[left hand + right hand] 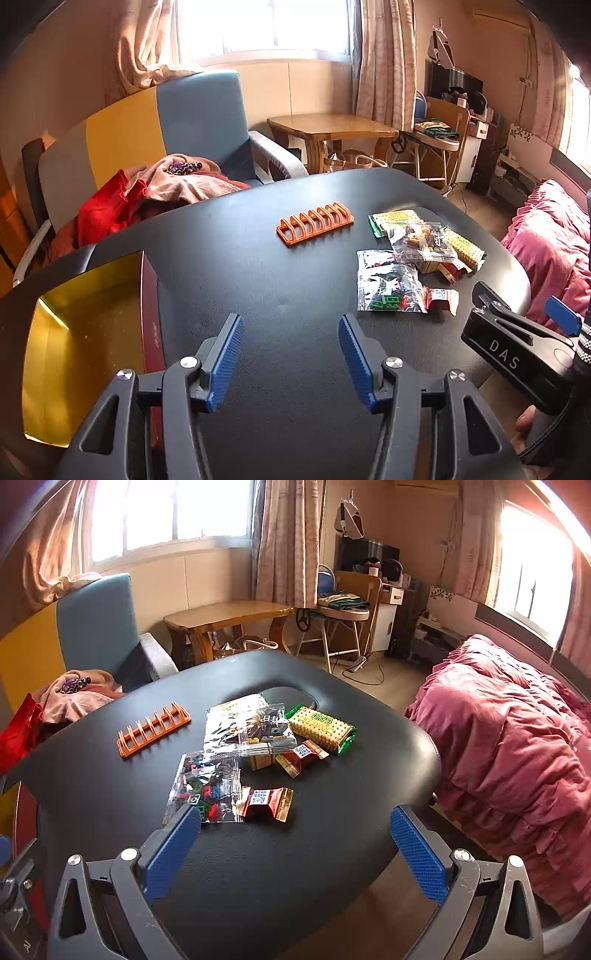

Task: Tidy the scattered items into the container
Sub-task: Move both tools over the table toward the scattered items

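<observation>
Black table [258, 258] is carrying the snack packets [258, 746], well apart from the gold container [85, 350] at its left edge. You are holding your left gripper [291, 354] and right gripper [295, 849] low over it, both with fingers wide apart, gripping nothing

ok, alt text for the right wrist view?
Open right gripper hovers over a black table near a red candy wrapper and a clear bag of toy bricks. Behind: more snack packets, an orange rack.
</observation>
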`<act>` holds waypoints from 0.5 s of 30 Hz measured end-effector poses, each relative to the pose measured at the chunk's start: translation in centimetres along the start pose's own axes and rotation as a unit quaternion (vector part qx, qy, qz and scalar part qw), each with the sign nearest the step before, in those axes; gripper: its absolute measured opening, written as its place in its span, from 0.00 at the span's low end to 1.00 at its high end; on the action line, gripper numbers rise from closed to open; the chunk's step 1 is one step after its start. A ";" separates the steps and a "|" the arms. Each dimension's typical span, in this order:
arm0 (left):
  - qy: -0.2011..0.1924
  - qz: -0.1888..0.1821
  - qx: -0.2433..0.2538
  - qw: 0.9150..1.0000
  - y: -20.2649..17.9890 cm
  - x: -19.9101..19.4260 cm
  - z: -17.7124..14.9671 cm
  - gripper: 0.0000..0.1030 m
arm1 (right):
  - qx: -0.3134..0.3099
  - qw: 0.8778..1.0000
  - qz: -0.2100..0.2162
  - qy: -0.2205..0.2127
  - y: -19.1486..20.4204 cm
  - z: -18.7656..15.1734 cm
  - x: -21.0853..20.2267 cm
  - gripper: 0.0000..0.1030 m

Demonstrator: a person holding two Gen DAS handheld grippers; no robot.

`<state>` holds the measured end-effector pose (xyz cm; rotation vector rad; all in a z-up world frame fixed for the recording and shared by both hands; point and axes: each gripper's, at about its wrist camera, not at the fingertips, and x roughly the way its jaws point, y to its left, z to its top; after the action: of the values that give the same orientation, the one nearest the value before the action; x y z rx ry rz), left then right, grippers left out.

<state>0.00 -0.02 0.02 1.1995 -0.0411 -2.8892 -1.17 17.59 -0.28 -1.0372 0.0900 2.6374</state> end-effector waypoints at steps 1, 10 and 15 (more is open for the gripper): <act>-0.001 -0.001 0.000 1.000 0.0 0.0 0.0 0.53 | 0.000 1.000 0.001 0.000 0.1 0.0 0.0 1.00; 0.008 0.006 0.003 1.000 0.3 0.2 0.0 0.53 | -0.001 1.000 0.009 0.002 0.9 0.0 0.0 1.00; 0.020 0.007 -0.005 1.000 1.2 0.7 -0.4 0.53 | -0.003 1.000 0.028 0.005 0.5 -0.6 -0.2 1.00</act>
<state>-0.23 -1.21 -0.76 1.2498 -0.0343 -2.8484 -0.77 16.99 -0.58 -1.0660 0.1154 2.6836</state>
